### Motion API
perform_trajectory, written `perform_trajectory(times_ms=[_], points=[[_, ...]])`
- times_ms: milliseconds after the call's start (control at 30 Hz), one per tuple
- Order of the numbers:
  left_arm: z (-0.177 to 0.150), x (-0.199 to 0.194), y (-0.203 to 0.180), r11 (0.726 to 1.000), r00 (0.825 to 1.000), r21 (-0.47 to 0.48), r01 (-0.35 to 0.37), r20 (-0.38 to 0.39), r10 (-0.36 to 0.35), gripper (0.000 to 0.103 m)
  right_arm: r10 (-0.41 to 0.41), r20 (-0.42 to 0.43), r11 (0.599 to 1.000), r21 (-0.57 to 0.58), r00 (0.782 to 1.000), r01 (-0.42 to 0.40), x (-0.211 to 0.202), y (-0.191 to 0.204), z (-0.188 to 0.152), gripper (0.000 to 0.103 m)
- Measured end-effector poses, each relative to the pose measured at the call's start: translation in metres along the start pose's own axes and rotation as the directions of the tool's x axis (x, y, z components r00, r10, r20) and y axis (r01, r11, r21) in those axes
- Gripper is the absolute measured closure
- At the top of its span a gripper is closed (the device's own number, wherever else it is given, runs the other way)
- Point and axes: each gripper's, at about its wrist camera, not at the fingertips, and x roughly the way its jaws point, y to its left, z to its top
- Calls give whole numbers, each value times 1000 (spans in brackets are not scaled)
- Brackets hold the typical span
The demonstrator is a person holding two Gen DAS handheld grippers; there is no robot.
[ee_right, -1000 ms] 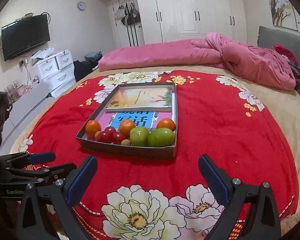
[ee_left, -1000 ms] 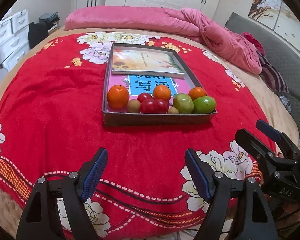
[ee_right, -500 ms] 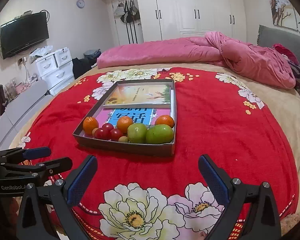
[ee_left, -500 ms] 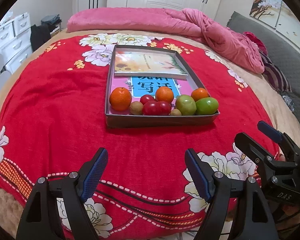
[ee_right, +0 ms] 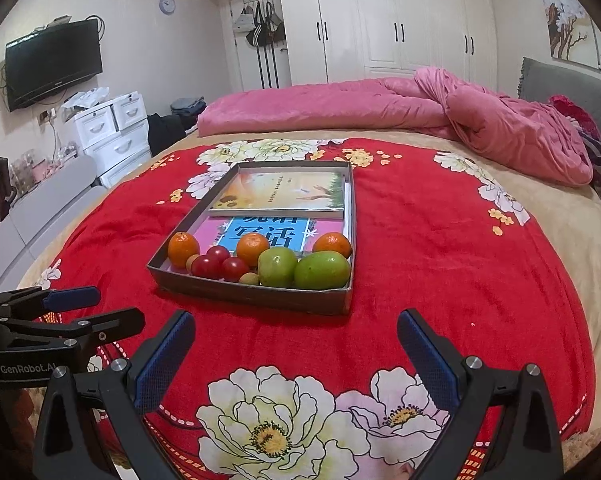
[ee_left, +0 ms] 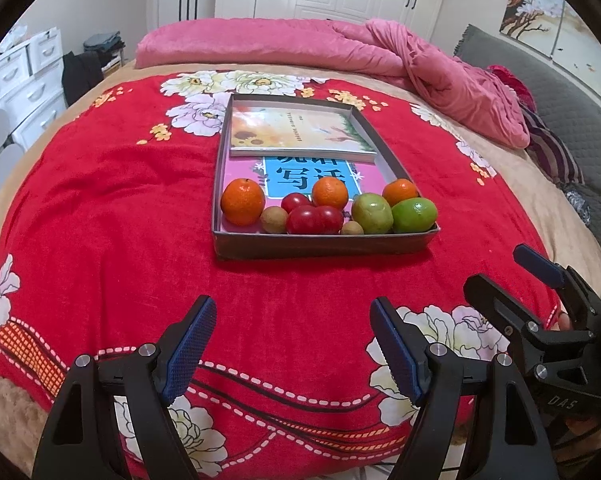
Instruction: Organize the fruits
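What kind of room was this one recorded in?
A bedroom, in a home by the look of it. The box of fruit sits on a bed with a red flowered blanket and a pink quilt; white wardrobes and a wall-mounted television stand behind.

Open red blanket [ee_left: 112, 240] lies between both claws and the tray [ee_left: 324, 246], nothing blocking. The tray's low front wall fences the fruit. Books [ee_left: 296, 136] fill its far half.
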Motion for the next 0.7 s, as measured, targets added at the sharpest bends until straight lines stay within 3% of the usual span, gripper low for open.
perform_trajectory(times_ms=[700], points=[[1,-1,0,1000,1000,-2,9,1,-9,23,4,-7,1000,-3,1000,-4,0,2,0,1]])
